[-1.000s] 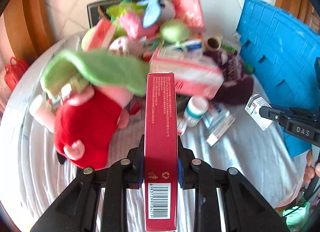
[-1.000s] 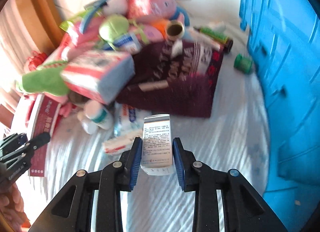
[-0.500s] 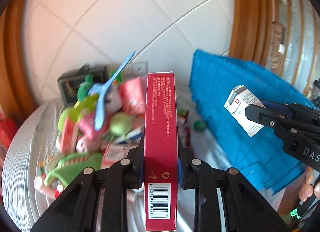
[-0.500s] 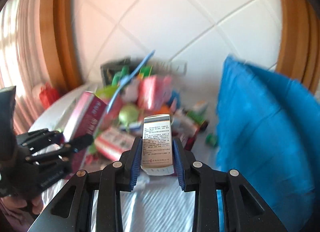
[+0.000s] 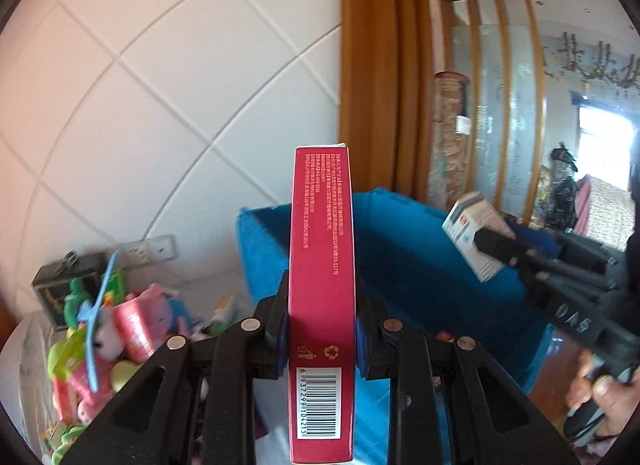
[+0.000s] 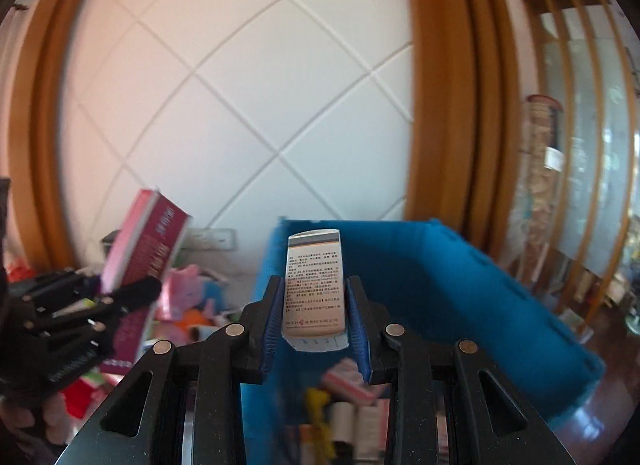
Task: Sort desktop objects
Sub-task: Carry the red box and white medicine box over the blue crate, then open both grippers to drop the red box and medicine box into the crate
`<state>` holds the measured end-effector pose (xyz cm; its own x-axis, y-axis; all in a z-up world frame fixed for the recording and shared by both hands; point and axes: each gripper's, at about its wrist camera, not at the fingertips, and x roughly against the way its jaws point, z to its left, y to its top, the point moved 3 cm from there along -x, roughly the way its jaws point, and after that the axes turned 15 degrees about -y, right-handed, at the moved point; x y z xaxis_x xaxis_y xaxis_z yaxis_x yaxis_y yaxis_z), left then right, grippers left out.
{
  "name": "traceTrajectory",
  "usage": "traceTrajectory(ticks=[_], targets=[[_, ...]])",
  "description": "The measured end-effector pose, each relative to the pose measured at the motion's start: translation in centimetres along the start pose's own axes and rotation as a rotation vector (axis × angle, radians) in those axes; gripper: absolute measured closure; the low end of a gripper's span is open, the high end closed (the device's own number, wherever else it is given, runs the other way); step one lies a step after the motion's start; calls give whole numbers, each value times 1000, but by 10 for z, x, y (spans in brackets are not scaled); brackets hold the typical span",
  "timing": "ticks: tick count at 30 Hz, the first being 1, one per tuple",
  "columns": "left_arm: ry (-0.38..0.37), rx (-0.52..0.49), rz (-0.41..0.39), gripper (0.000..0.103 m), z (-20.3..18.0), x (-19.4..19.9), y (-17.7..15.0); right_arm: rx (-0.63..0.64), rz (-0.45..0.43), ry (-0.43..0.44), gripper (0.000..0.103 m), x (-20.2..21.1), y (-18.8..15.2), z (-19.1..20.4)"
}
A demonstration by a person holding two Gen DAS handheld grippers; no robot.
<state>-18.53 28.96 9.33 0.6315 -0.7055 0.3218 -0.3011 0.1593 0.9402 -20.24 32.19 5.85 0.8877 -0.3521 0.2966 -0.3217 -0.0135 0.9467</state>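
Note:
My left gripper (image 5: pixel 321 301) is shut on a tall red box (image 5: pixel 322 265) with a barcode, held upright at the near rim of the blue crate (image 5: pixel 400 249). My right gripper (image 6: pixel 314 305) is shut on a small white medicine box (image 6: pixel 314 285) and holds it over the open blue crate (image 6: pixel 440 277). In the left wrist view the right gripper (image 5: pixel 500 249) and its white box (image 5: pixel 474 237) hang above the crate's right side. In the right wrist view the left gripper (image 6: pixel 120 297) with the red box (image 6: pixel 144 249) is at the left.
A pile of plush toys, packets and a blue plastic spoon (image 5: pixel 100 305) lies on the white table at the left. Several small boxes and bottles (image 6: pixel 344 397) lie inside the crate. A tiled wall and a wooden frame (image 5: pixel 376 65) stand behind.
Both grippers have risen from the table and swung right, from over the pile to the blue crate, each still holding its box.

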Motion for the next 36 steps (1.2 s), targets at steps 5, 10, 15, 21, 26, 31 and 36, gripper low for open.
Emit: traceTrajectory(ticks=[5, 10, 15, 21, 26, 31, 36], targets=[[-71, -50, -10, 79, -50, -35, 23, -31, 39, -98, 73, -24, -15, -56], [-93, -70, 92, 79, -84, -83, 17, -43, 94, -130, 73, -50, -35, -94], [-103, -91, 185, 79, -92, -116, 5, -34, 83, -158, 73, -62, -47, -120], [-137, -72, 270, 79, -93, -132, 2, -13, 40, -215, 73, -83, -44, -139], [-129, -110, 309, 79, -95, -136, -4, -32, 40, -198, 73, -93, -44, -144], [-174, -85, 410, 79, -87, -150, -11, -41, 120, -178, 73, -104, -44, -145], [-147, -66, 443, 78, -85, -156, -16, -6, 193, -180, 72, -114, -48, -140]])
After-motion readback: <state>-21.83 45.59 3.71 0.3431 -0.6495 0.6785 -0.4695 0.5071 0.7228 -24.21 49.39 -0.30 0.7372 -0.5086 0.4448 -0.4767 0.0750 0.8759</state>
